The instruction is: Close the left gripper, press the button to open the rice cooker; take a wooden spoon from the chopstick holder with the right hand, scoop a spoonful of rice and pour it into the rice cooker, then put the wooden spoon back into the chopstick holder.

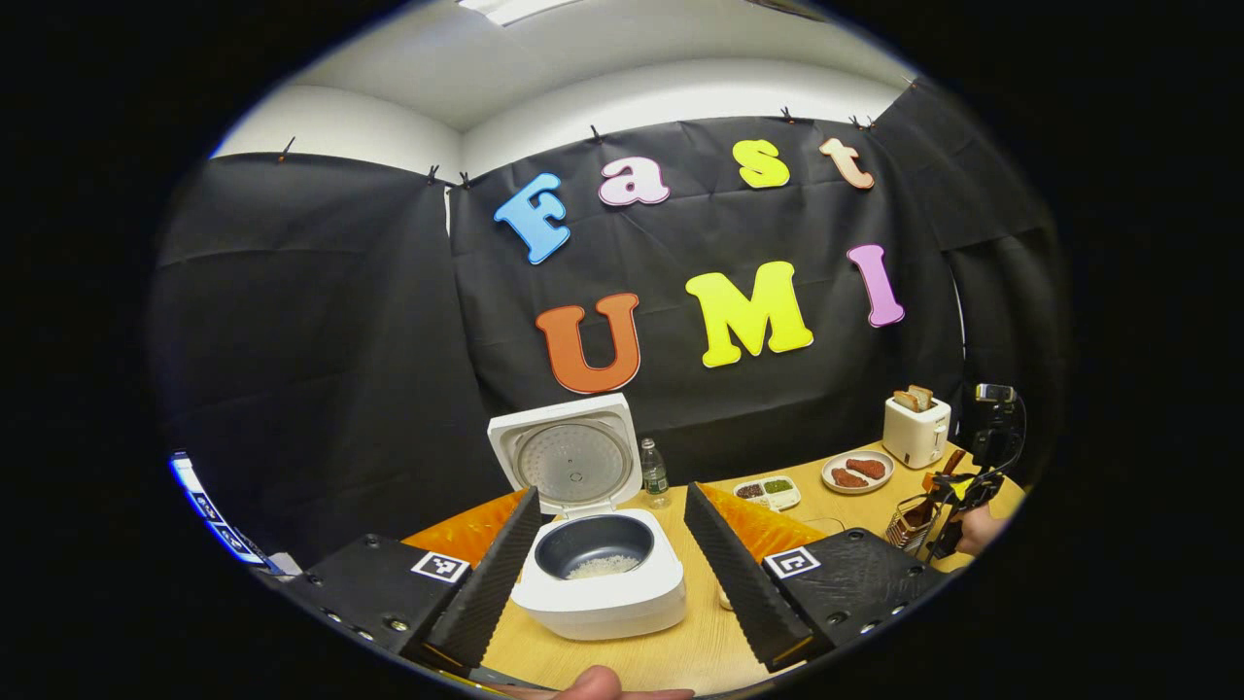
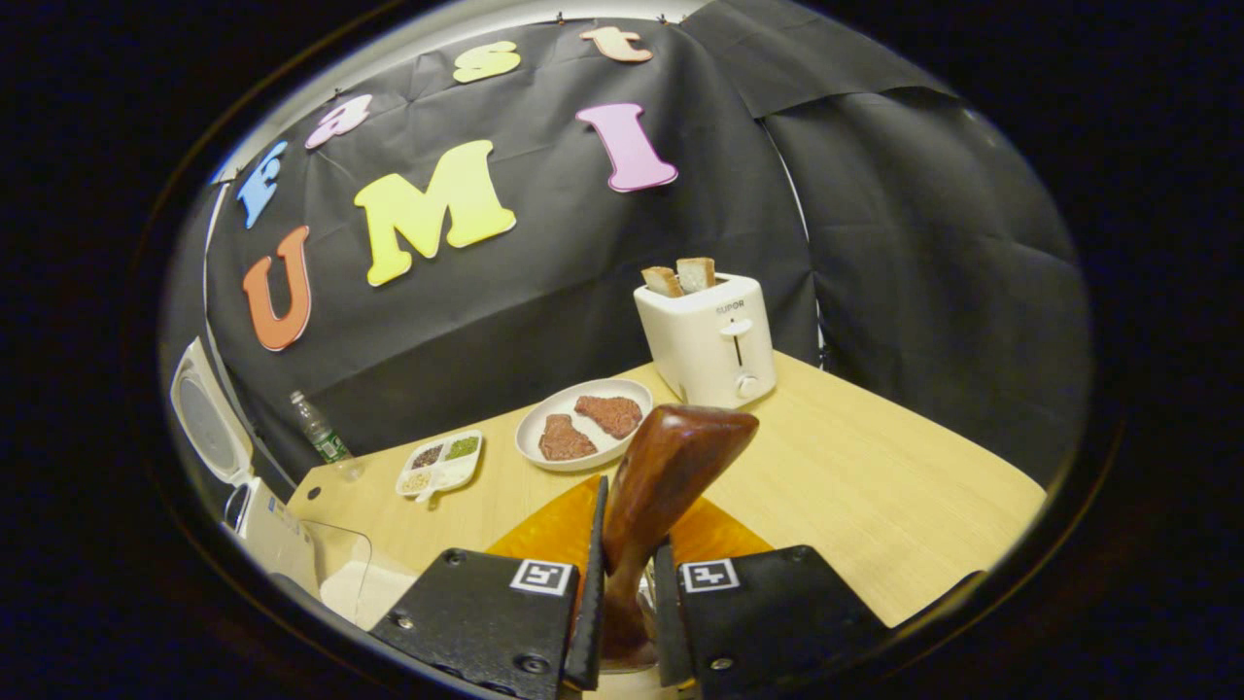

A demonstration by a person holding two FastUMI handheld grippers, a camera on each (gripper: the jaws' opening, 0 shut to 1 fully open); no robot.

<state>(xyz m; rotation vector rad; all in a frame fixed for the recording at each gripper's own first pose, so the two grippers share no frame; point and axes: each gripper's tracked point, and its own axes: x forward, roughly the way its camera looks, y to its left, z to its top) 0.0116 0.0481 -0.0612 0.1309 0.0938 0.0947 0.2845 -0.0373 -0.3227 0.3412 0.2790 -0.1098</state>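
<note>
The white rice cooker (image 1: 603, 583) stands open with its lid (image 1: 569, 457) upright and a little rice in the dark pot (image 1: 595, 549). My left gripper (image 1: 612, 494) is open, its fingers spread to either side of the cooker and touching nothing. My right gripper (image 2: 627, 603) is shut on the wooden spoon (image 2: 671, 457), whose broad end sticks up above the fingers. In the left gripper view the right gripper (image 1: 957, 506) hangs at the wire chopstick holder (image 1: 909, 525) on the far right. The spoon's lower end is hidden between the fingers.
A white toaster (image 2: 709, 340) with bread, a plate of meat (image 2: 583, 423), a divided seasoning tray (image 2: 439, 462) and a water bottle (image 2: 316, 428) line the back of the wooden table (image 2: 875, 486). A clear container holding rice (image 2: 355, 583) sits beside the cooker (image 2: 262, 525).
</note>
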